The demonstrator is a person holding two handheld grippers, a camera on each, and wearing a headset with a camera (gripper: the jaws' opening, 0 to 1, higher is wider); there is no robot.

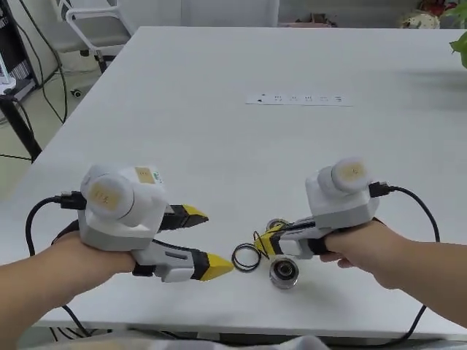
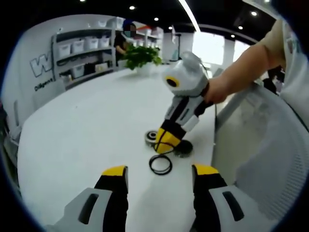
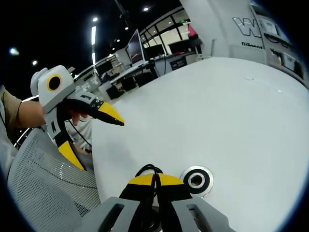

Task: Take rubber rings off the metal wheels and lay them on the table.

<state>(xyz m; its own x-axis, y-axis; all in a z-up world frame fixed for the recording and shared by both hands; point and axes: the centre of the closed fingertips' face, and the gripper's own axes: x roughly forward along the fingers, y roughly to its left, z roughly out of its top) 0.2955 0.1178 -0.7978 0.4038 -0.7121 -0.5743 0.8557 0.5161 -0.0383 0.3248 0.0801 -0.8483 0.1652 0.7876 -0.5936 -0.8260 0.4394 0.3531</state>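
A loose black rubber ring (image 1: pixel 246 257) (image 2: pixel 160 164) lies flat on the white table (image 1: pixel 241 146). One metal wheel (image 1: pixel 283 272) (image 2: pixel 183 150) stands just right of it near the front edge. A second wheel (image 1: pixel 277 224) (image 2: pixel 152 137) (image 3: pixel 196 180) sits behind my right gripper's tips. My right gripper (image 1: pixel 266 240) (image 3: pixel 155 180) (image 2: pixel 166 140) is shut on a thin black rubber ring (image 3: pixel 148 169) that loops out past its yellow tips. My left gripper (image 1: pixel 206 240) (image 2: pixel 160 173) (image 3: pixel 94 137) is open, its jaws pointing at the loose ring from the left and holding nothing.
A flat socket strip (image 1: pixel 299 99) is set into the table's middle. The front edge runs close under both hands. A white chair (image 1: pixel 95 22) stands at the far left corner, a plant (image 1: pixel 460 44) at the far right, and a mesh chair back (image 2: pixel 260 140) near the person.
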